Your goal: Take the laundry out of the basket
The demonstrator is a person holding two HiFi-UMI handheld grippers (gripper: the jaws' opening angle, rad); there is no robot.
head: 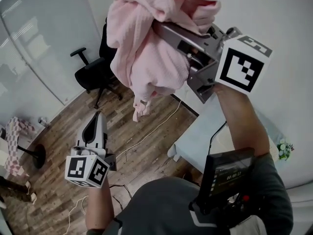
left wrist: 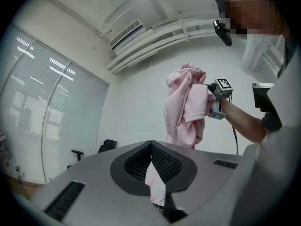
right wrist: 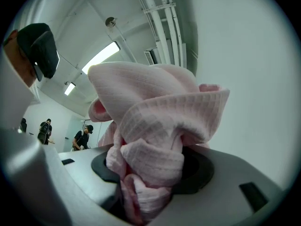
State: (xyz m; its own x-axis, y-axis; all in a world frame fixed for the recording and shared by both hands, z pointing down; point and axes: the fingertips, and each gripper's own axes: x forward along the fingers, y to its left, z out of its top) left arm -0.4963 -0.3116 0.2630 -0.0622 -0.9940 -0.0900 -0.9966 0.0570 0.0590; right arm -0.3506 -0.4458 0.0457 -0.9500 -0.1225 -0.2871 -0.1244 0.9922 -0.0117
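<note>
A pink waffle-weave garment [head: 146, 43] hangs bunched in the air at the top of the head view, high above the wood floor. My right gripper [head: 164, 29] is raised and shut on it. In the right gripper view the cloth [right wrist: 155, 126] fills the space between the jaws of the right gripper [right wrist: 150, 173] and spills over them. My left gripper [head: 99, 115] hangs lower at the left, well apart from the garment. In its own view the left gripper [left wrist: 150, 144] has its tips together with nothing held, and the garment [left wrist: 183, 112] shows beyond it. No basket is in view.
A black office chair [head: 93, 75] stands on the wood floor beside a glass partition [head: 34, 43]. A white table [head: 200, 136] lies below my right arm. A cable [head: 151, 131] runs across the floor. A checkered cloth [head: 14, 141] is at the far left. People [right wrist: 82, 138] stand far off.
</note>
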